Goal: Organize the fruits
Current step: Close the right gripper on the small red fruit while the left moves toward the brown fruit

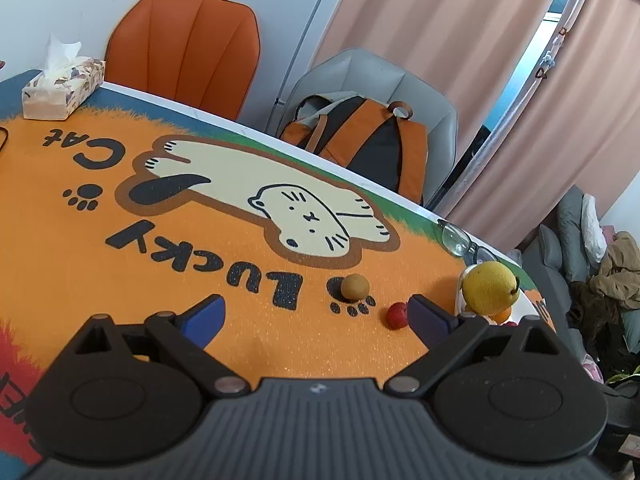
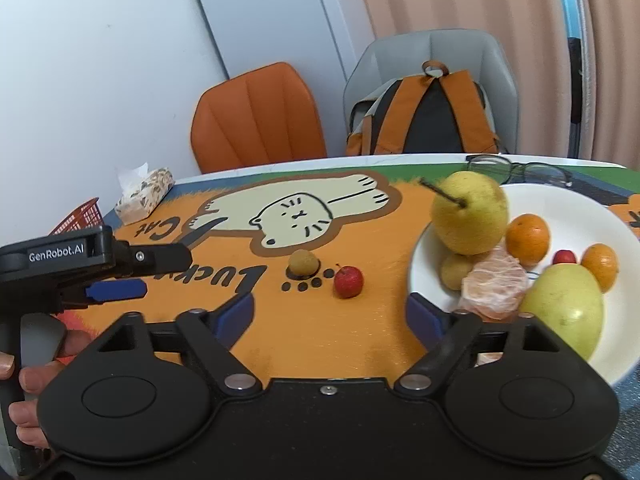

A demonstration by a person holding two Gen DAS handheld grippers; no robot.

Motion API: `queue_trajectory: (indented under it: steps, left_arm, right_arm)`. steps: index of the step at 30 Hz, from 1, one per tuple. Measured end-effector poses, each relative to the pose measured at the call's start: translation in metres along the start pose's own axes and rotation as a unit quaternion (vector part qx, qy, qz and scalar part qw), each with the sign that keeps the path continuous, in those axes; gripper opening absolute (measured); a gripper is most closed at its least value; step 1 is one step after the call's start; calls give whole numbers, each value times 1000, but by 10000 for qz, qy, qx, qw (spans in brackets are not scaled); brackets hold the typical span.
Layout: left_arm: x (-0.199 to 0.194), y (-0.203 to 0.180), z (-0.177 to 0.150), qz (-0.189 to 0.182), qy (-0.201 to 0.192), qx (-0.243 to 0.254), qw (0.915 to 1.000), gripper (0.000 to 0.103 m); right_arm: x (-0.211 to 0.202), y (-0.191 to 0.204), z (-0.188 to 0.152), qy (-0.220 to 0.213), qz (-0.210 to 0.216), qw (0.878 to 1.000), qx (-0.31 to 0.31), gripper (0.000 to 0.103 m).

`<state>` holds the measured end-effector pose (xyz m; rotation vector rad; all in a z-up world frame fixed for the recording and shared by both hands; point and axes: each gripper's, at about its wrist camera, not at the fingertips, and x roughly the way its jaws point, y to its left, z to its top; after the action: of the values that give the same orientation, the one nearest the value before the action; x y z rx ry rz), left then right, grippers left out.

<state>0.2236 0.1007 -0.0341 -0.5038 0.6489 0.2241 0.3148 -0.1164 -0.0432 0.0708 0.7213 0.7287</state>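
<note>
Right tool [image 2: 330,312] (empty) alone shows plate [image 2: 576,208].

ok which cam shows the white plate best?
Right wrist view: the white plate shows almost whole, fruit piled on it. The left wrist view catches only a sliver of it behind the left gripper's finger, under the yellow pear.

My left tongs [image 1: 316,312] gape empty above the counter [image 1: 120,240]. Ahead lie a brown fruit [image 1: 354,287] and a small red one [image 1: 397,315]; a yellow pear [image 1: 490,288] tops what may be a plate.
</note>
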Motion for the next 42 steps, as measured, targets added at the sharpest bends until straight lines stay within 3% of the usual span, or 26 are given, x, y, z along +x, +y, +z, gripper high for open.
queue_trajectory:
  steps: [6, 19, 22, 24, 33, 34, 37, 42]
  left_arm:
    - [9, 4, 1, -33, 6, -47, 10000, 94]
    - [38, 6, 0, -26, 112, -111, 9999, 89]
    - [44, 6, 0, -27, 129, -113, 9998, 88]
    - [48, 5, 2, -41, 129, -116, 9998, 88]
    - [55, 4, 3, -10, 100, -67, 9999, 87]
    - [55, 4, 3, -8, 99, -65, 9999, 87]
    - [56, 4, 3, -40, 80, -59, 9999, 87]
    - [59, -2, 5, -96, 64, 3, 9999, 87]
  right_arm:
    - [20, 4, 1, 188, 45, 9998, -53, 58]
    - [64, 0, 5, 422, -116, 9989, -167, 49]
    - [68, 1, 7, 425, -138, 9987, -244, 47]
    - [71, 1, 9, 439, -163, 9985, -278, 41]
    - [76, 6, 10, 381, -262, 9980, -431, 38]
    - [76, 6, 10, 377, -276, 9978, -469, 37]
    - [77, 7, 9, 352, -425, 9964, -647, 21]
    - [73, 7, 8, 348, -332, 9966, -672, 21]
